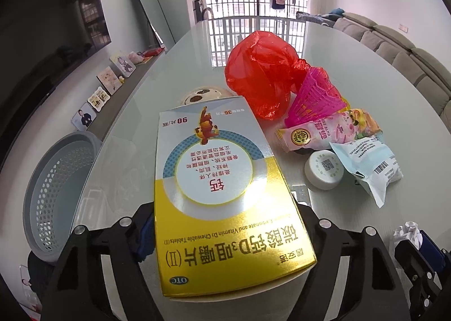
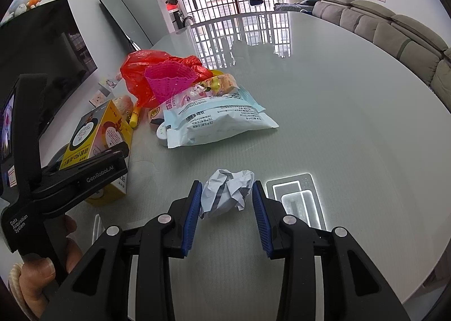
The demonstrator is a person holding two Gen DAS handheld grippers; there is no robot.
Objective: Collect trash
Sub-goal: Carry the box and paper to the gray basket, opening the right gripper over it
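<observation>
My left gripper (image 1: pixel 225 236) clamps the stiff, light tablet box (image 1: pixel 222 180) across its narrow sides; my right gripper (image 2: pixel 227 202) pinches the soft, springy paper wad (image 2: pixel 227 194) between its fingers

On the table (image 2: pixel 338 95), the tablet box (image 1: pixel 222 185) stands at the left near the edge, a basket (image 1: pixel 53 197) below it beside the table. Right of the box lies a heap: plastic bag (image 1: pixel 259 73) farthest, snack packets (image 1: pixel 332 129) nearer, a lid (image 1: pixel 324 169) in front. The crumpled paper (image 2: pixel 227 193) lies nearest, apart from the heap.
</observation>
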